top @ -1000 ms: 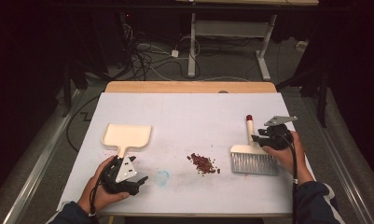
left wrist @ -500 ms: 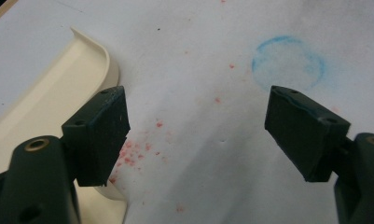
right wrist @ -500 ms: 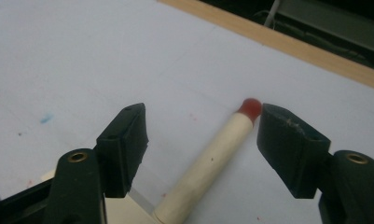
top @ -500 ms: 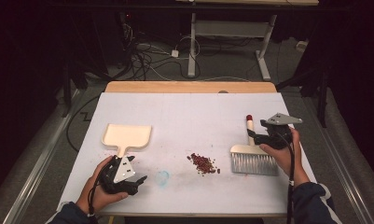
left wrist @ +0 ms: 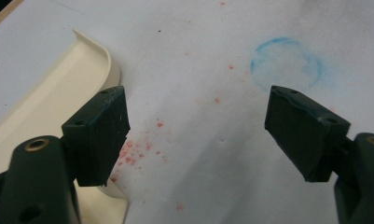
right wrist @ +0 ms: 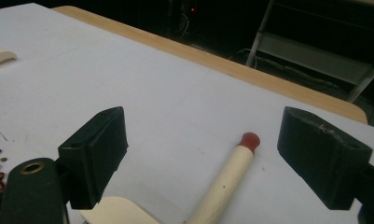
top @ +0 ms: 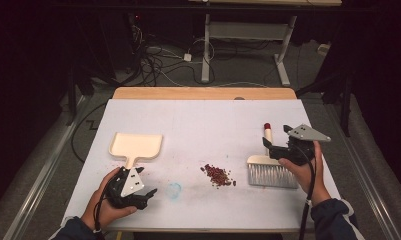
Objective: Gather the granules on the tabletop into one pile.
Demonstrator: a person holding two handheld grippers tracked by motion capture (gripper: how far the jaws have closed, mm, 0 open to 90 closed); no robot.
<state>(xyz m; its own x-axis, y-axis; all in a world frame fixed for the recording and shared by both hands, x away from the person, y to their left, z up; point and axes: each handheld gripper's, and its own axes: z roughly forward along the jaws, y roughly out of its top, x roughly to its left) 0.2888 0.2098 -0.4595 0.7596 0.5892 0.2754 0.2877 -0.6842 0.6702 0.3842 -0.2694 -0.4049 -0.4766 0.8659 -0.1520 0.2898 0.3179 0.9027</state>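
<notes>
Work in hand: sweeping the beans [top: 218,175] into the dustpan [top: 136,145] with the brush [top: 271,167], judged from what the claws reach for.
Landmark: the beans, a small red pile near the middle of the white surface [top: 203,120], toward the person's edge.
Brush: right of the beans, lying flat, bristles toward the person, its red-tipped handle [right wrist: 226,182] pointing away.
Dustpan: left of the beans and a little farther from the person, lying flat, its stub handle toward the person.
Right claw [right wrist: 212,163]: spread wide, astride the brush handle from above; neither jaw touches it.
Left claw [left wrist: 198,135]: spread wide, empty, left of the beans, just beside the dustpan's handle; one jaw overlaps the dustpan's rim in the left gripper view, contact cannot be told.
Blue ring [left wrist: 287,63]: a faint stain on the surface between the left claw and the beans.
Done: nothing yet; the beans sit in their pile and both tools lie ungripped.
Left: close on the brush handle, take the dustpan, set it by the beans, sweep them in.
</notes>
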